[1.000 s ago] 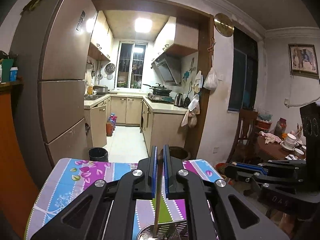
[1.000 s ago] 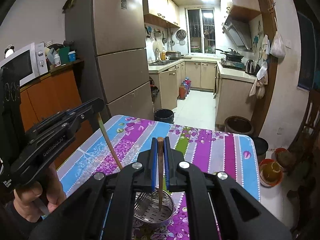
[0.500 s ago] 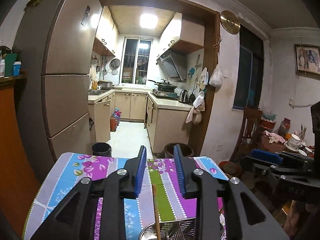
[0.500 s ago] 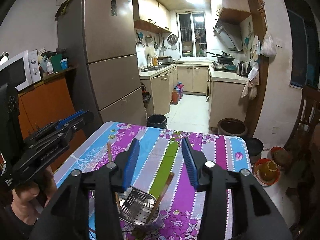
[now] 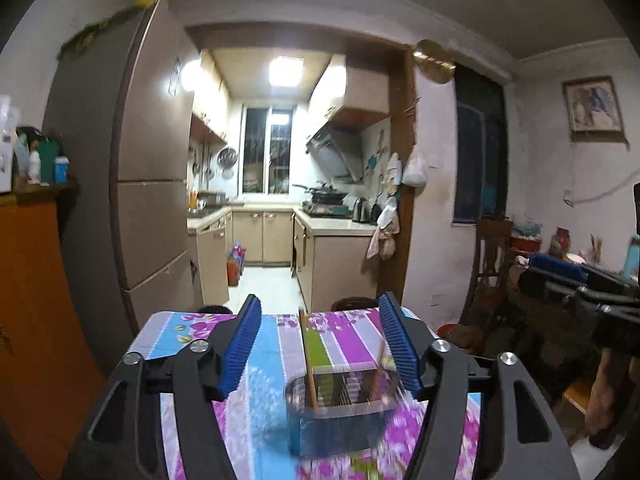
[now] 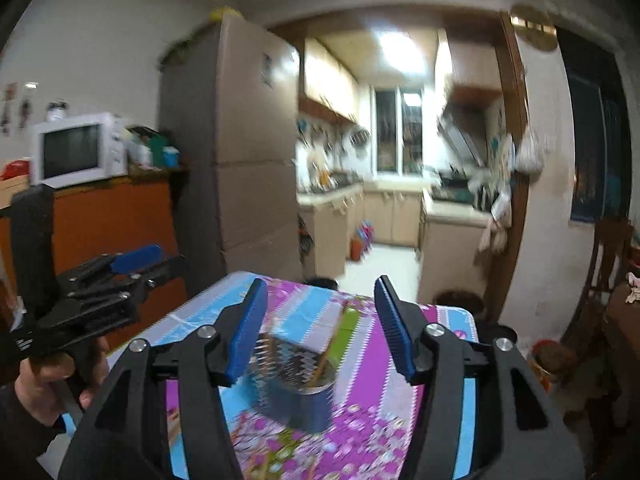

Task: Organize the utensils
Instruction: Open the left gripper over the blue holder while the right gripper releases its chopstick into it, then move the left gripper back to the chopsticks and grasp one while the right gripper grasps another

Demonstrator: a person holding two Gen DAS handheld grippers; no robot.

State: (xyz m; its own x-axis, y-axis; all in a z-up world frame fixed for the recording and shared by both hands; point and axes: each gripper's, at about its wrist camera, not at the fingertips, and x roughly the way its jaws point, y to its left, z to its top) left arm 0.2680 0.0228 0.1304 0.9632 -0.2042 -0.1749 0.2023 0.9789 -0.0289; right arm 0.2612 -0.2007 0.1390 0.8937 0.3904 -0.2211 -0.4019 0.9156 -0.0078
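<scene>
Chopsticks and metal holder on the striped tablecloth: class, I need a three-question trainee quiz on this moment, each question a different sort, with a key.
1. True or false: the left gripper is clamped on a chopstick.
2. Where do the chopsticks stand? A) in the metal holder B) flat on the tablecloth C) in the right gripper
3. Fill in: both grippers' jaws have just been ____.

Key: 1 false; 2 A; 3 opening, with nothing pressed between them.

Home: fridge (image 5: 148, 184), microwave (image 6: 78, 148), kitchen cabinets (image 5: 264, 236) (stove beyond doorway).
</scene>
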